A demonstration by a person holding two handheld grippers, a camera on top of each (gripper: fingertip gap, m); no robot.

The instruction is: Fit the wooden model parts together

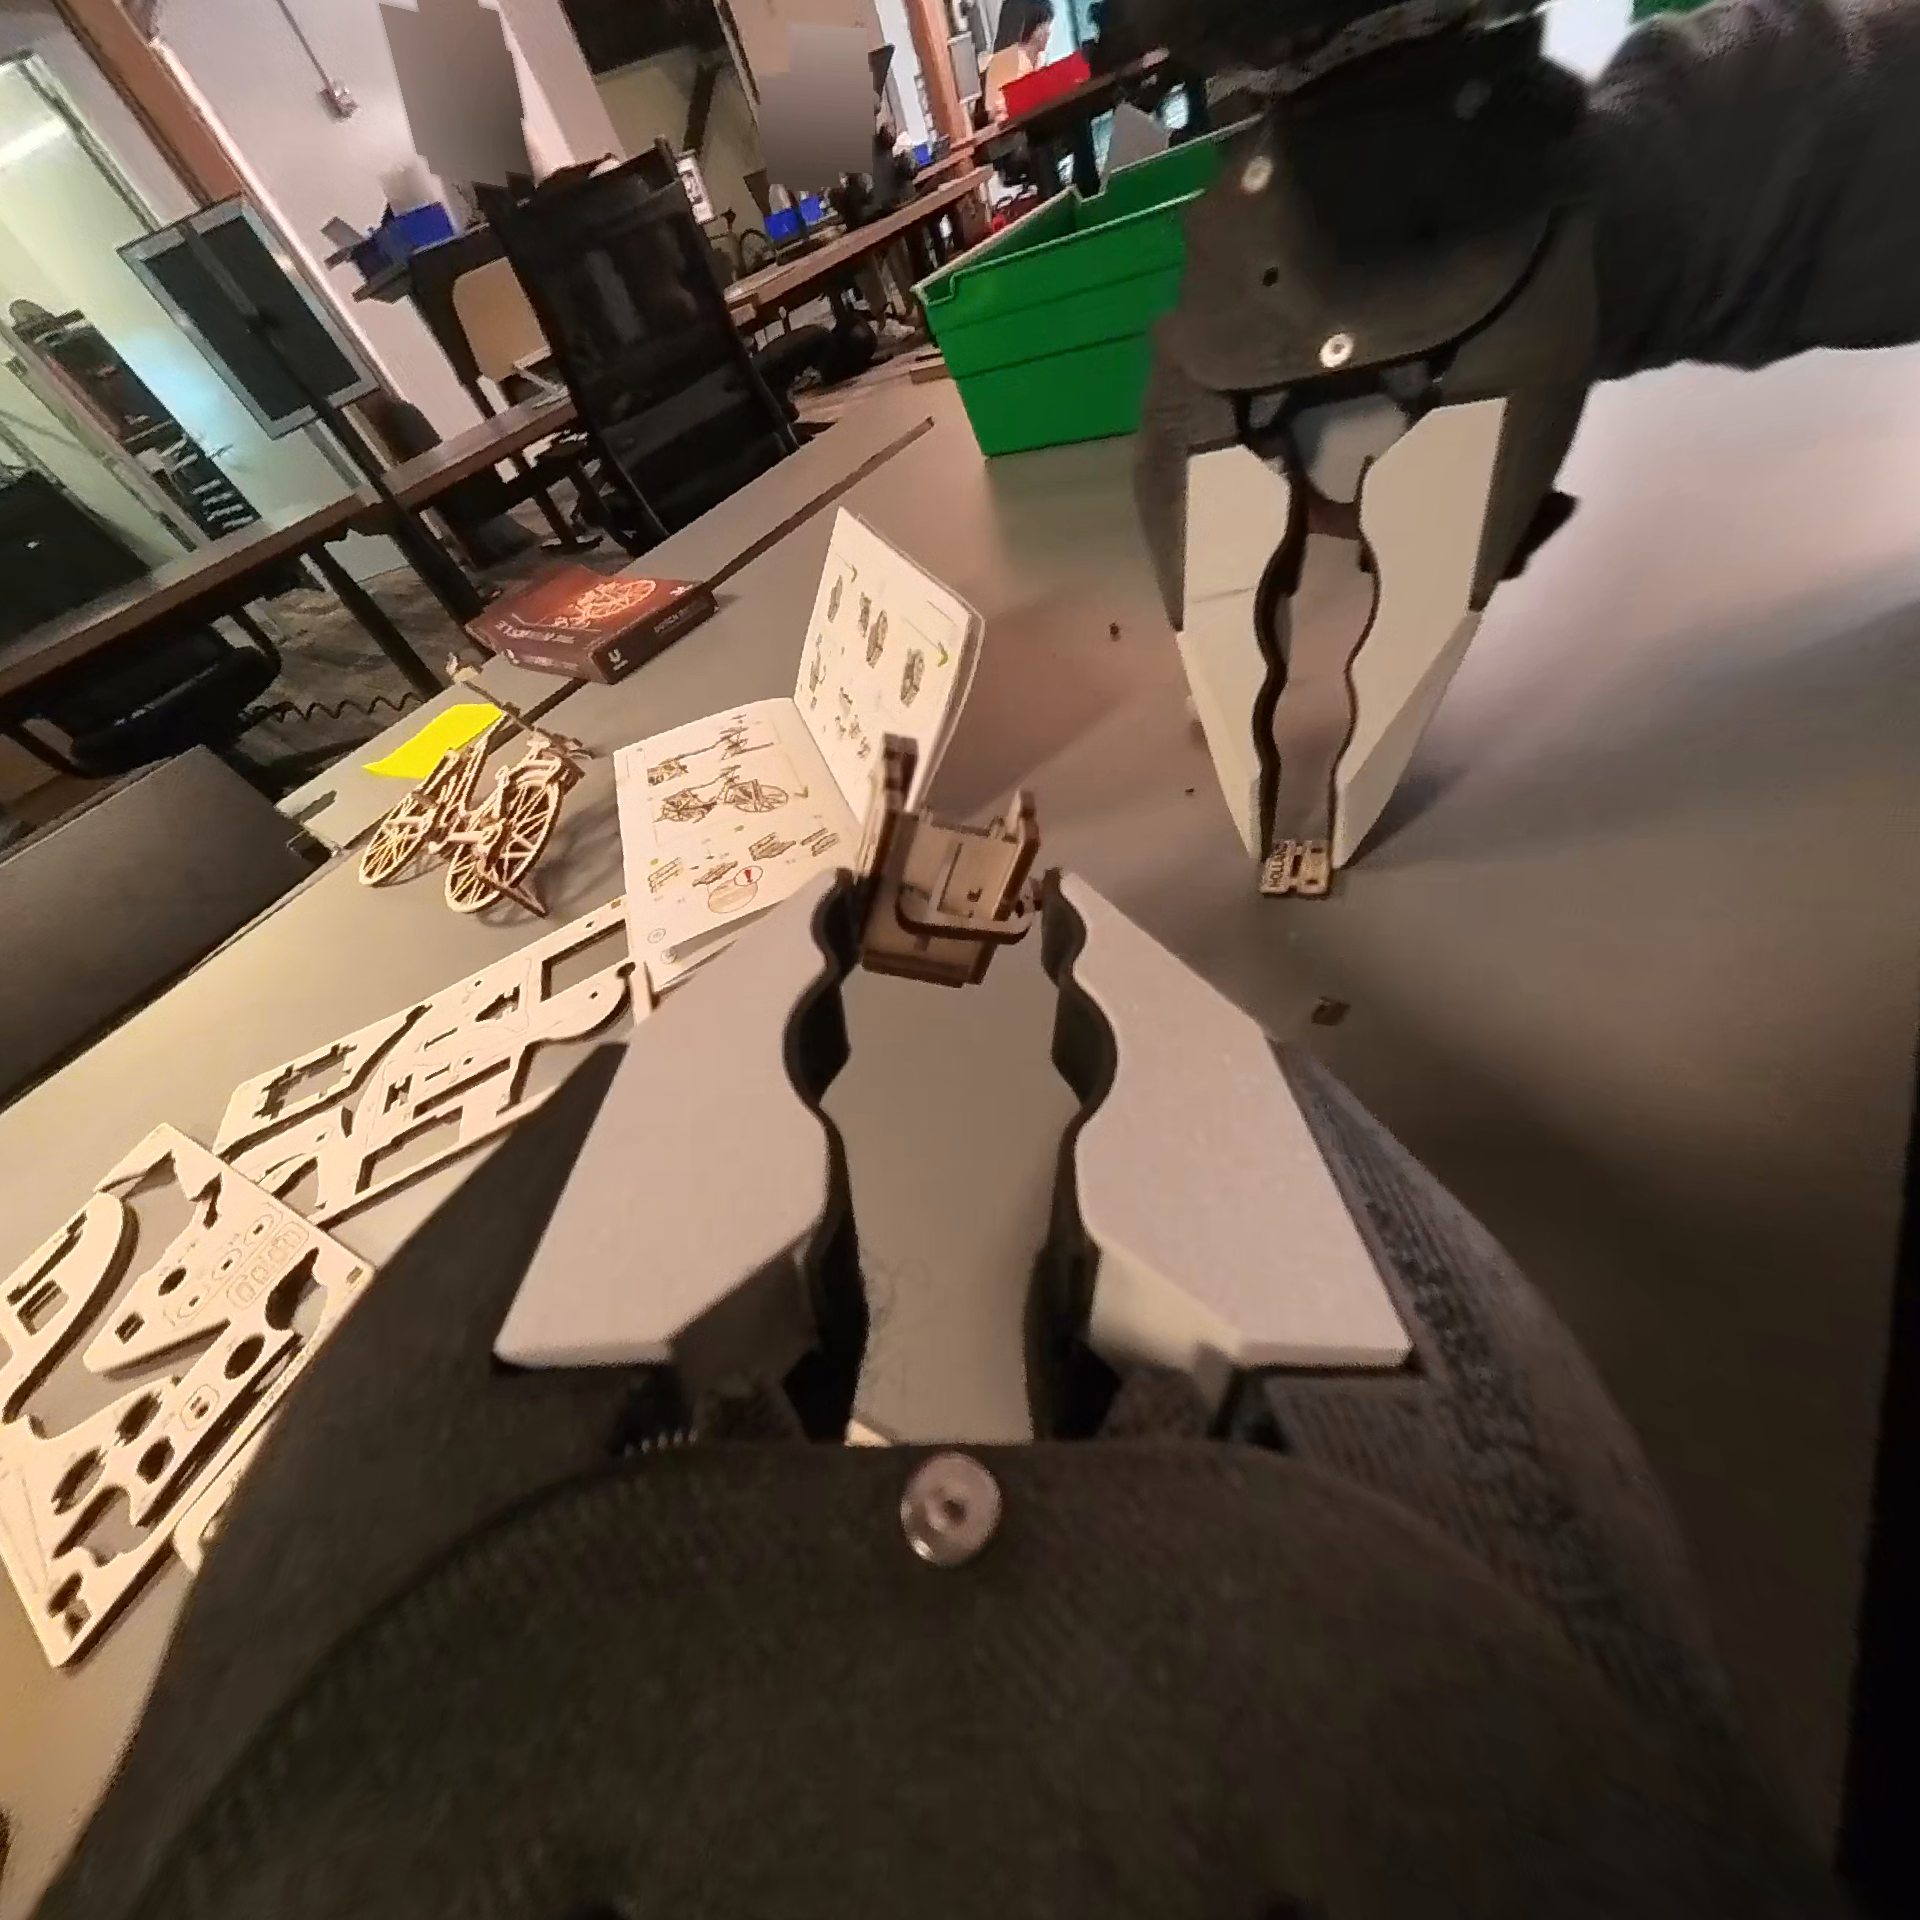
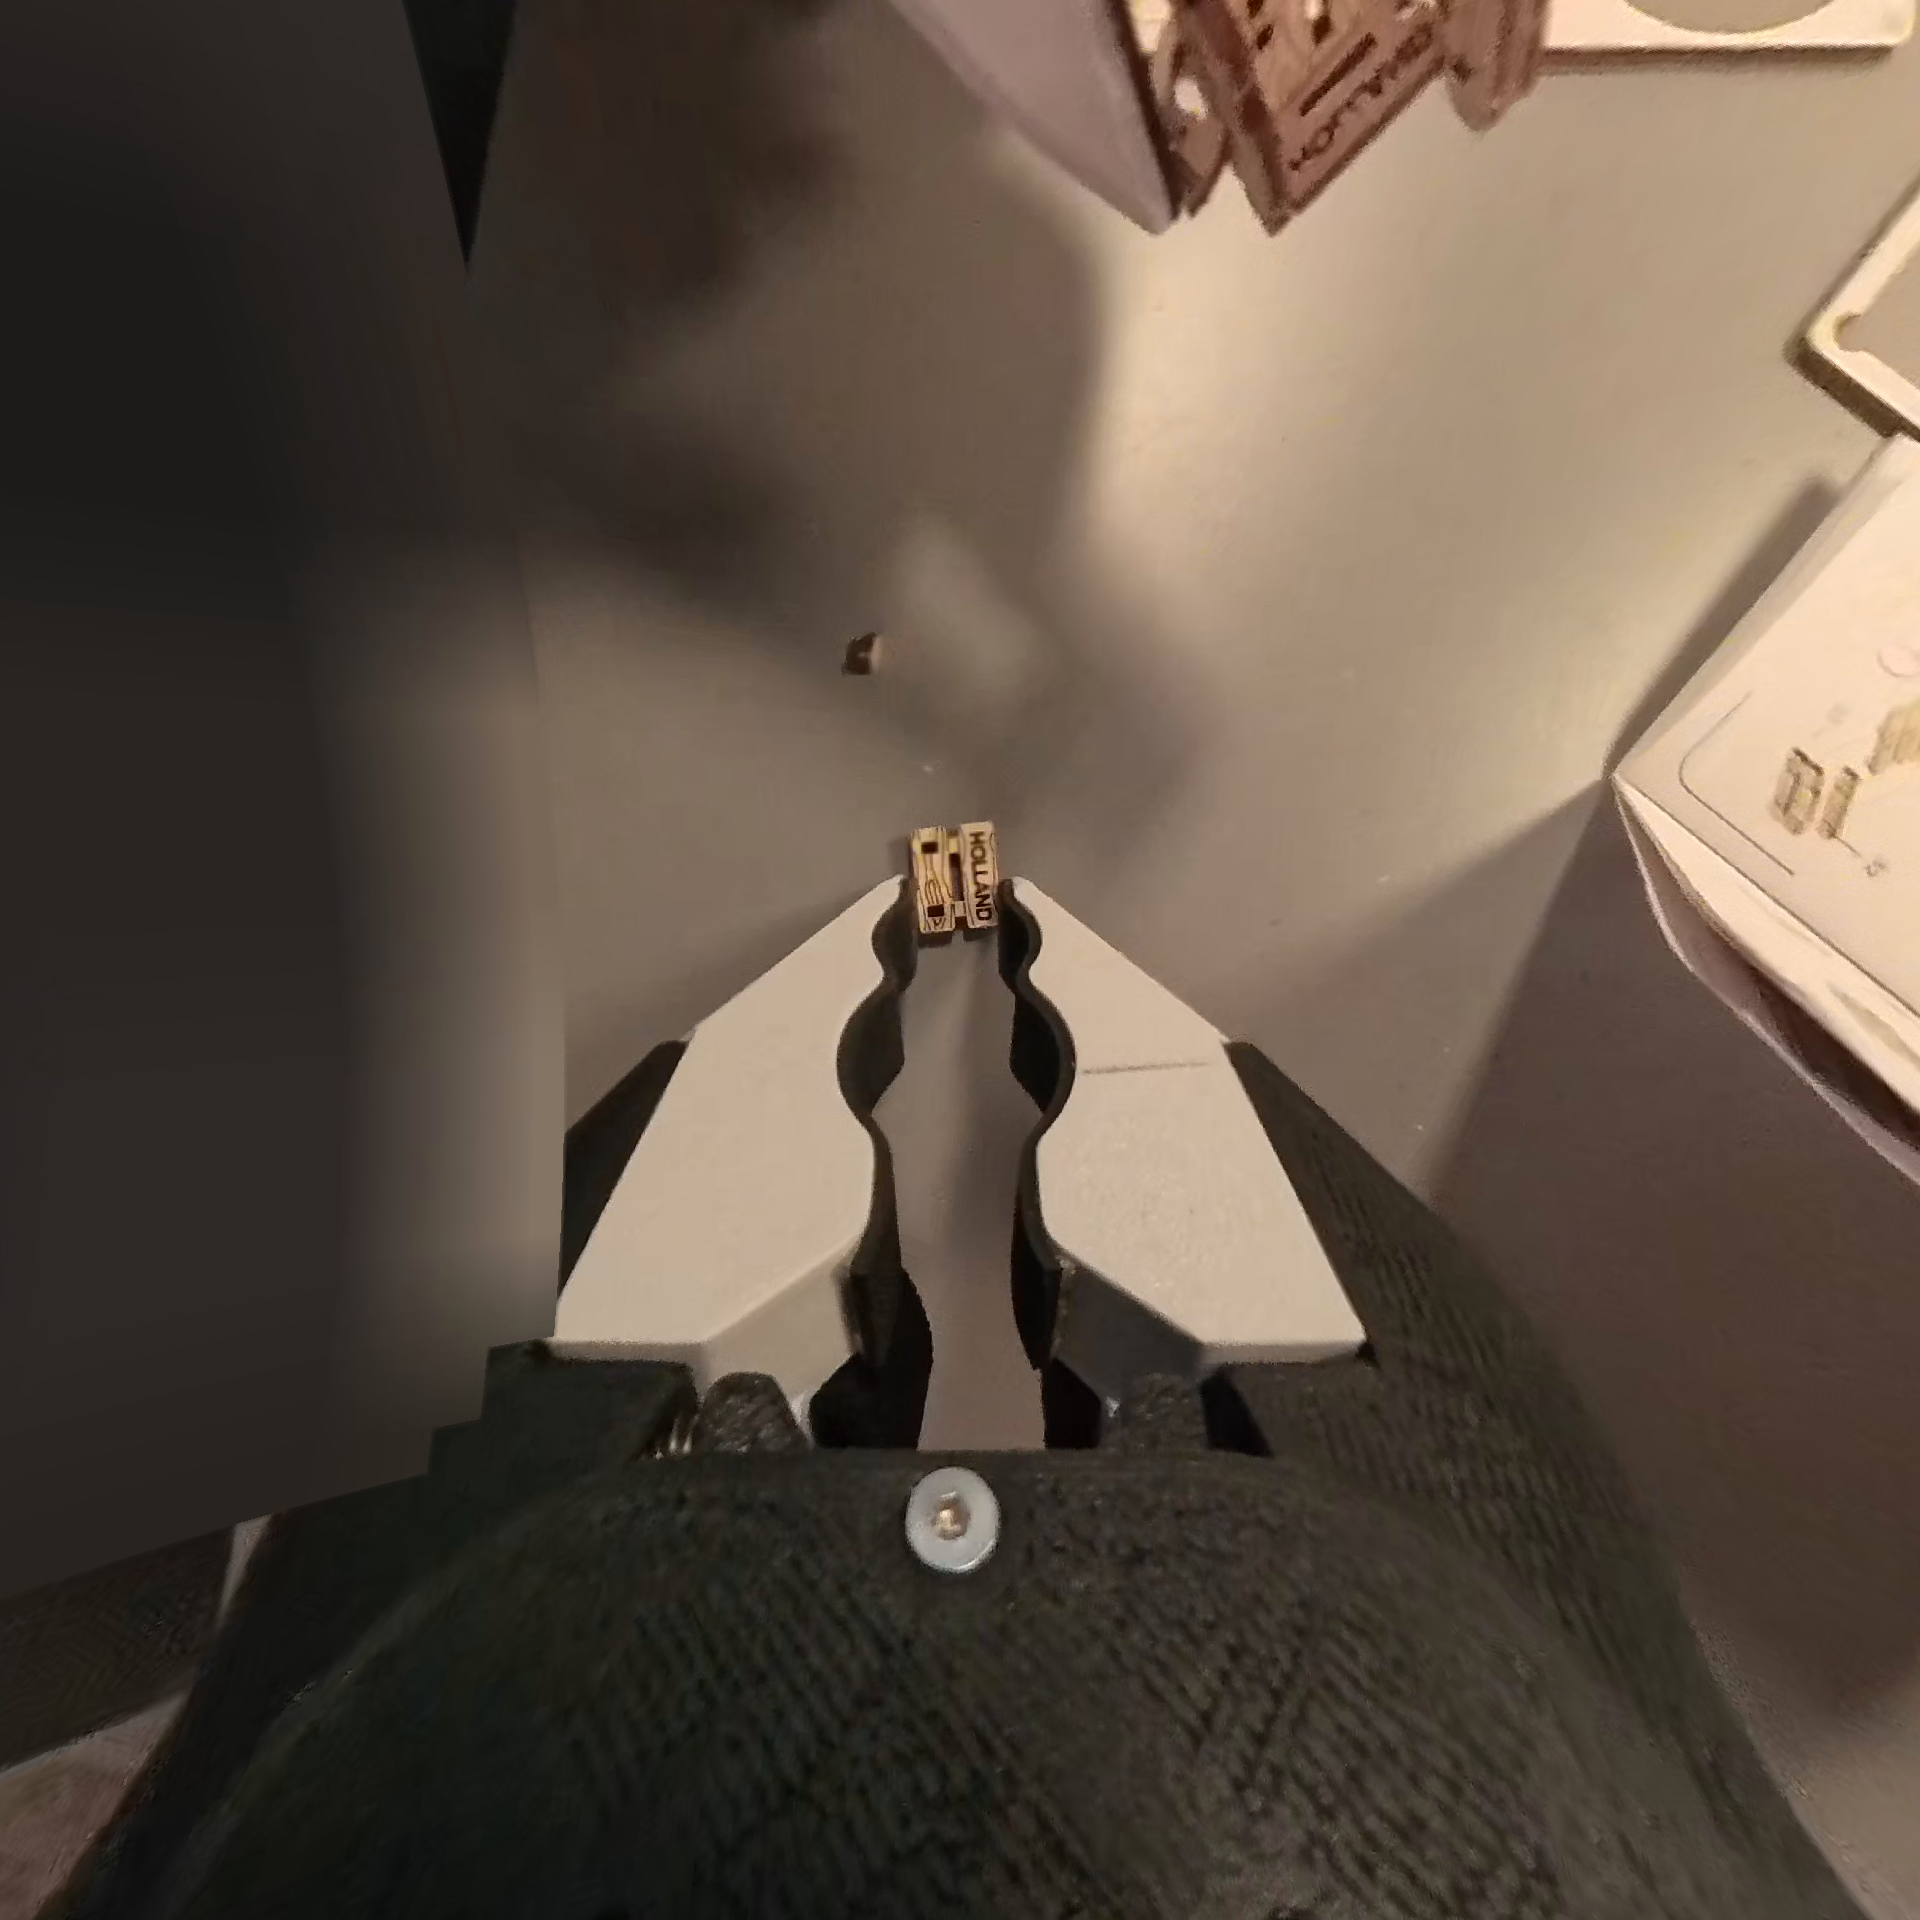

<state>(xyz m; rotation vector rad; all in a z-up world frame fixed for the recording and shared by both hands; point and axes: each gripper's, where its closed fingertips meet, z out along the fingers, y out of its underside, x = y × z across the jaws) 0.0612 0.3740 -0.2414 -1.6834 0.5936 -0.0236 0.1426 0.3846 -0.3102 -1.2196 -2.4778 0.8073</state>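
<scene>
My left gripper [image 1: 945,920] is shut on a small box-like wooden assembly [image 1: 935,873] and holds it above the grey table [image 1: 1610,987]. My right gripper [image 2: 956,891] points straight down at the table; its fingertips close on both sides of a small flat engraved wooden piece [image 2: 956,868] that lies on the tabletop. In the left wrist view the right gripper [image 1: 1297,857] stands to the right of and beyond the assembly, with the piece [image 1: 1296,871] at its tips. The assembly also shows, blurred, at the top of the right wrist view [image 2: 1320,114].
An open instruction booklet [image 1: 748,810], a finished wooden bicycle model [image 1: 468,831], punched-out wooden sheets [image 1: 416,1060] and a brown box [image 1: 592,623] lie to the left. A green bin [image 1: 1060,312] stands at the back. Small wood scraps [image 2: 864,655] dot the table.
</scene>
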